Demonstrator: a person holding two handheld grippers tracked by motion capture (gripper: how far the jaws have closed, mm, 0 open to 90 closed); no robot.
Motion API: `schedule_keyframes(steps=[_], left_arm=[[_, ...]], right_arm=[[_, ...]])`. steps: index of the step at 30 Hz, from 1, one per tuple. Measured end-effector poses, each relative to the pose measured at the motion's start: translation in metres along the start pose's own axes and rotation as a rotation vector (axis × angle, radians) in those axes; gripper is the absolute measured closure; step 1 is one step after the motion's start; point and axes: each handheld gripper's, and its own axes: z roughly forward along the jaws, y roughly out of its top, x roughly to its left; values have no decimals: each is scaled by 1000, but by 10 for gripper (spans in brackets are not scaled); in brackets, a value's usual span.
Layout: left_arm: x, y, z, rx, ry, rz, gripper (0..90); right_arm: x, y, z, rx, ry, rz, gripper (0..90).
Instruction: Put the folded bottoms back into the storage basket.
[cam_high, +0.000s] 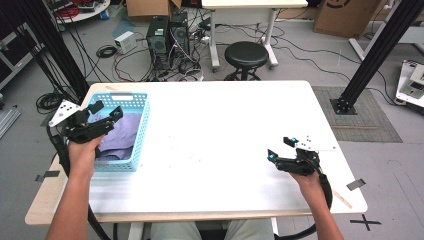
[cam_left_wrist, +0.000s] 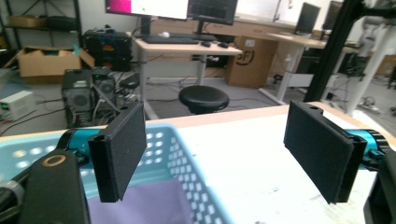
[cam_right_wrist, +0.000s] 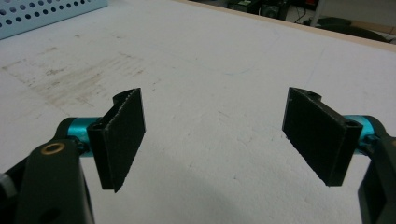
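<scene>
At the counter's left edge sits a light blue perforated basket holding crumpled lavender cloth. The left gripper hovers over the basket, jaws wide apart with nothing between them. A broad bare stretch of white counter follows. Near the right edge, the right gripper hangs over bare surface, jaws apart and empty.

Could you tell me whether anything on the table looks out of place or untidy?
Mostly tidy: the purple cloth lies crumpled inside the blue basket, and the white table carries faint grey smudges near its middle. Nothing looks spilled or broken.
</scene>
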Motion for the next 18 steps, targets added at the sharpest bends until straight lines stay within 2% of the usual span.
schedule_keyframes(steps=[3,4,6,7,11,18], left_arm=[[-7,0,2,-2,-11,2,213],[-13,-1,4,-4,-25,12,213],[-17,-2,5,-7,-33,11,213],[-24,-5,7,-8,-47,18,213],[-38,-11,12,-11,-70,24,213],[-65,-25,23,-12,-142,70,213]], right_arm=[[0,1,0,0,-3,-3,214],[0,1,0,-2,-1,-3,214],[0,2,1,-2,-2,-6,214],[0,2,1,-2,-2,-5,214],[1,2,2,-2,1,-7,215],[2,3,3,2,-1,-13,215]])
